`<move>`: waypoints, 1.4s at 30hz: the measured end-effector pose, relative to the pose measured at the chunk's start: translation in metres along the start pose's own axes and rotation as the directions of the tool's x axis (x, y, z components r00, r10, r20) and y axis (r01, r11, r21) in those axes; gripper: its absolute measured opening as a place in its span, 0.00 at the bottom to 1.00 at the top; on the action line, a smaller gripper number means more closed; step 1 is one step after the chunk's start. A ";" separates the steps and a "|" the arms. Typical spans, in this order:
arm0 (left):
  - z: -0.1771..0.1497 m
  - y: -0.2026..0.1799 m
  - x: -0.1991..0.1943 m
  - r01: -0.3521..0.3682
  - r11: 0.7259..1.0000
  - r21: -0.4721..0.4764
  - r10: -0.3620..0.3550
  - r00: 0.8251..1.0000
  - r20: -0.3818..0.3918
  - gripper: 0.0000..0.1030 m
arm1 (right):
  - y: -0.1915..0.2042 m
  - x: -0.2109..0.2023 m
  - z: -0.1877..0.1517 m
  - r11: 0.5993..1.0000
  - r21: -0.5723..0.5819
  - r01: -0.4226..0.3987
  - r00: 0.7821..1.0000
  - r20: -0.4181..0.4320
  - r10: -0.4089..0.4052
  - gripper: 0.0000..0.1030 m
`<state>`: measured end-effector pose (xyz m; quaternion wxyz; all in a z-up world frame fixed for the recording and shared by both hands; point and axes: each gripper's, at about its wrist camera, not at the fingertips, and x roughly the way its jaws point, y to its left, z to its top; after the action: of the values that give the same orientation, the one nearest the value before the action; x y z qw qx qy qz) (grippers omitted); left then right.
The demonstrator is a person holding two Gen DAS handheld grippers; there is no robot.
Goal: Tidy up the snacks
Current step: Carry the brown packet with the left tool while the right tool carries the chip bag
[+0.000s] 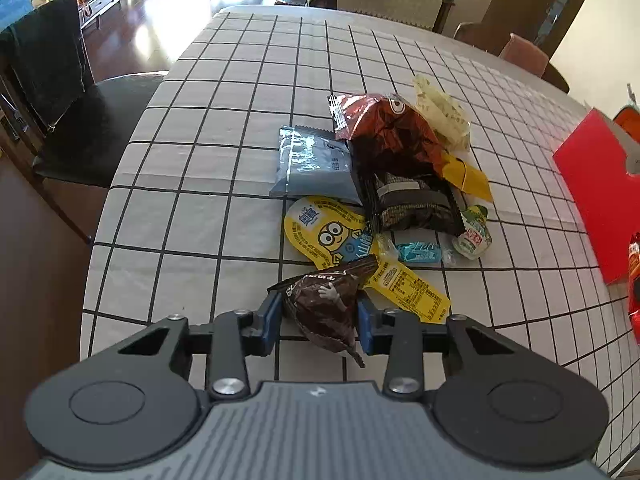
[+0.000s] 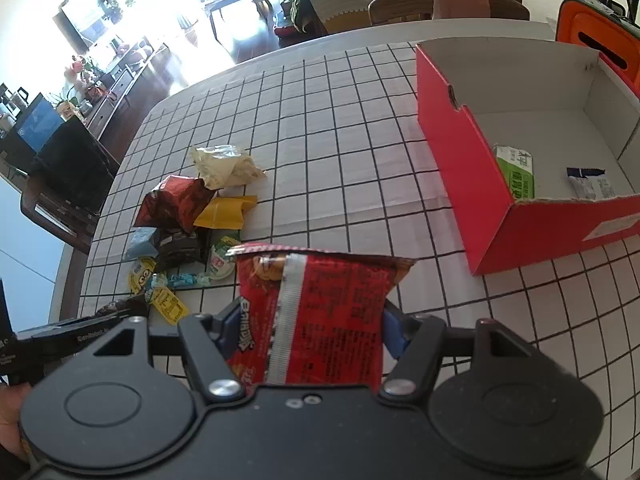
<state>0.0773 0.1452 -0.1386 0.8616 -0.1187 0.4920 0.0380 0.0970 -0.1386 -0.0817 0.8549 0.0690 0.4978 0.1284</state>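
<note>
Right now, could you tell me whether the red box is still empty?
No, the red box already holds a green packet and a white packet on its floor.

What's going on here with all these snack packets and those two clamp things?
A person is sorting snacks with a hand-held gripper in each hand. The left gripper has its jaws around a small dark brown packet at the near edge of the snack pile on the checked tablecloth. The right gripper is holding a large red snack bag. Off to the right, the open red box already holds a green packet and a white one.
</note>
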 end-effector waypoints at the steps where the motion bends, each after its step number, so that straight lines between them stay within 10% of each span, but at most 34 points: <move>1: -0.001 0.001 -0.001 -0.001 1.000 -0.008 0.001 1.000 0.006 0.35 | -0.001 0.000 0.000 1.000 0.002 0.003 1.000 -0.001 -0.003 0.64; 15: 0.008 -0.011 -0.040 0.048 0.999 -0.020 -0.047 0.998 0.051 0.20 | -0.018 -0.024 0.011 1.000 -0.016 0.010 0.999 0.042 -0.009 0.64; 42: -0.007 -0.016 -0.009 -0.014 1.000 0.001 0.014 1.000 0.019 0.26 | -0.034 -0.023 0.001 1.000 -0.004 0.014 1.000 0.020 -0.014 0.64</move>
<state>0.0700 0.1283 -0.1320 0.8661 -0.1144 0.4845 0.0452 0.0917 -0.1777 -0.0702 0.8609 0.0649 0.4894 0.1227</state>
